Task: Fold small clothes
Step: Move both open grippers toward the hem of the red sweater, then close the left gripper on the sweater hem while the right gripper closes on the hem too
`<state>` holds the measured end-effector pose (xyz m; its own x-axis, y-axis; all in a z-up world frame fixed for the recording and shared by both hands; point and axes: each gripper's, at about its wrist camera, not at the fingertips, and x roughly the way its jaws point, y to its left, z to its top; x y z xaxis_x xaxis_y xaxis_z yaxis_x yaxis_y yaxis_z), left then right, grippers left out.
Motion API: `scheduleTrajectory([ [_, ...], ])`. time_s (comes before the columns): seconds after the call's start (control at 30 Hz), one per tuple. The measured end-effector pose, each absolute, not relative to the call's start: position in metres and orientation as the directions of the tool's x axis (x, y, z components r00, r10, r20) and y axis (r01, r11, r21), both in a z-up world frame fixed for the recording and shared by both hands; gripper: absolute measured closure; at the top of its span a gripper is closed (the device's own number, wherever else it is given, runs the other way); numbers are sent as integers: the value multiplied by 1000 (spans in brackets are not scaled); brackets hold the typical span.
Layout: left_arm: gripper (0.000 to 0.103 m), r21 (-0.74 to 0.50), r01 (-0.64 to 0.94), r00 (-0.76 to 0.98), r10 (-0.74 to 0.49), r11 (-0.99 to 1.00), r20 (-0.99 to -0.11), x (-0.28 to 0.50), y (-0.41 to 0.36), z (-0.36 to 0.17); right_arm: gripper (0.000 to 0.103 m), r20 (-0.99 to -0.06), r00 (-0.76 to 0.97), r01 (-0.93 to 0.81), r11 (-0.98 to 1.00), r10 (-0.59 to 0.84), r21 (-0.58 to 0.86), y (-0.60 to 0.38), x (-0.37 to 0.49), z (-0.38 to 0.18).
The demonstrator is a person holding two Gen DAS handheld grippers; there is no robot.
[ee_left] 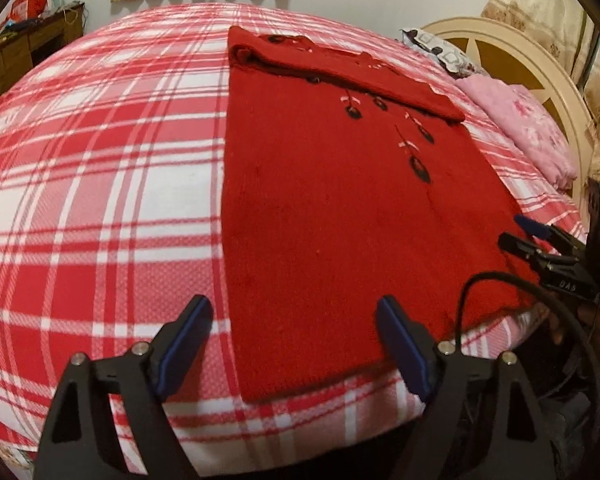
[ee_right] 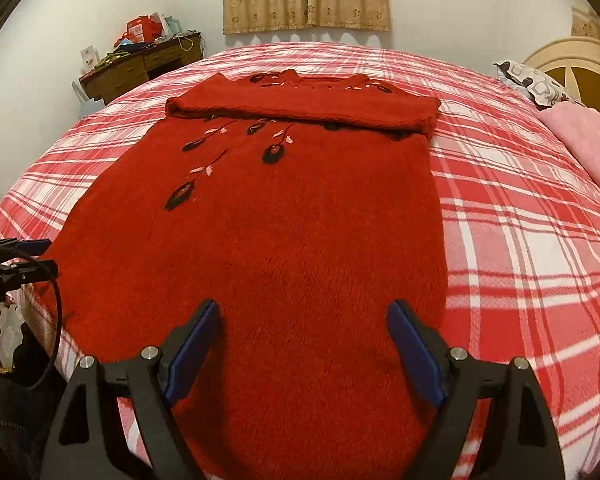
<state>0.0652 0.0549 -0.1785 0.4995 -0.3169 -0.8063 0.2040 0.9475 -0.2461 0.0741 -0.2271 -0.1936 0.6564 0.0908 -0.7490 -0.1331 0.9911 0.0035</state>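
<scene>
A red knit sweater (ee_left: 332,208) (ee_right: 284,216) with black flowers and pink leaves lies flat on the red-and-white plaid bedspread (ee_left: 100,200) (ee_right: 520,240). Its sleeves are folded across the chest at the far end. In the left wrist view my left gripper (ee_left: 294,340) is open over the hem's near left corner. One blue pad is over the plaid, the other over the knit, with nothing gripped. My right gripper (ee_right: 304,348) is open above the hem, both pads over red knit. Each gripper shows in the other's view: the right one (ee_left: 514,232), the left one (ee_right: 46,257).
A pink pillow (ee_left: 528,128) and a patterned pillow (ee_right: 536,80) lie by the cream headboard (ee_left: 512,56). A cluttered wooden desk (ee_right: 140,68) stands beyond the bed's far left corner. A black cable (ee_left: 500,280) loops near the bed's near edge.
</scene>
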Motion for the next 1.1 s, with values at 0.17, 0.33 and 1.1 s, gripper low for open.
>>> scheduleTrajectory([
  [0.17, 31, -327, 202, 476, -384, 923, -791, 60, 61, -179, 17, -751, 655, -126, 992, 90, 10, -229, 62, -191],
  [0.33, 42, -331, 207, 463, -391, 920, -796, 57, 59, -180, 17, -748, 658, -100, 995, 81, 19, -238, 50, -188],
  [1.1, 88, -367, 209, 479, -422, 906, -770, 55, 67, -174, 17, -790, 602, 4, 989, 117, 150, -280, 10, -187],
])
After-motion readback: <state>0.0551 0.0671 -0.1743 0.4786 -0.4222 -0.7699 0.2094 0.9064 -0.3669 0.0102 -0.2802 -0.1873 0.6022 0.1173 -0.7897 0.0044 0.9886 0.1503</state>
